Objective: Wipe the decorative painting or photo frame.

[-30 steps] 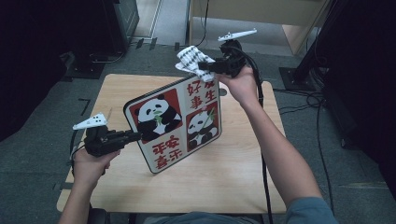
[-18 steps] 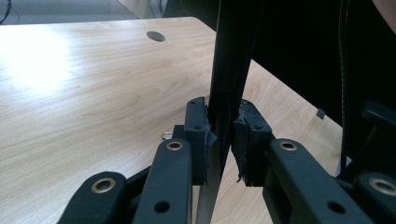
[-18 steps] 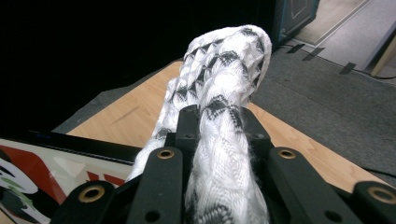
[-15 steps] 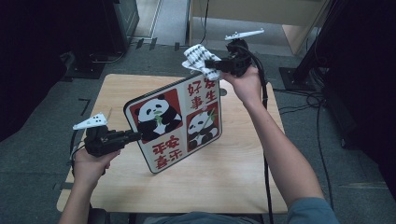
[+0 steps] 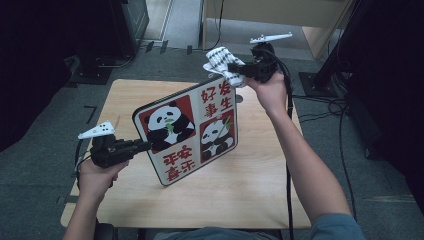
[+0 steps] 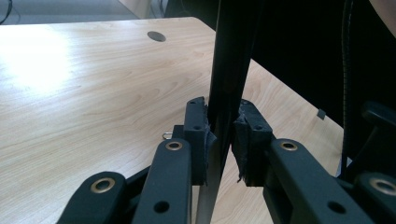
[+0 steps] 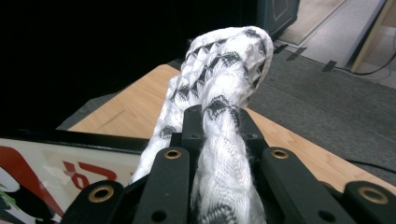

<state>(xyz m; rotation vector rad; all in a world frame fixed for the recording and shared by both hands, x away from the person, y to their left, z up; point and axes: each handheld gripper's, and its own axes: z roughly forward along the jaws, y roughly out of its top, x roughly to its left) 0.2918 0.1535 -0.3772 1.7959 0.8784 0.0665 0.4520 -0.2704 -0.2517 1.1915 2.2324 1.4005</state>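
Between the pads of the left gripper [image 6: 223, 140] runs the thin dark edge of the panda board [image 5: 187, 132], pinched firmly; the left gripper view shows both pads pressed against that edge from either side. From this grip at its left edge the board stands tilted above the bench [image 5: 250, 190], printed face turned toward the high camera, with its lower corner close to the wood, though whether it touches there is hard to tell from above. At the board's upper right corner, the right gripper [image 7: 218, 116] is clamped on a bunched black-and-white cloth [image 7: 222, 70], which bulges out ahead of the jaws and trails back between them. Seen from above, the cloth [image 5: 222, 62] sits at or just over the top edge of the board, and the right gripper view shows the board's black frame directly below it.

The step in hand looks like wiping the board: one hand steadies it, the other brings the cloth to it. The next move probably calls for pressing the cloth flat onto the printed face and sweeping across, while the left grip holds hard enough that the board does not twist or slip under the push.
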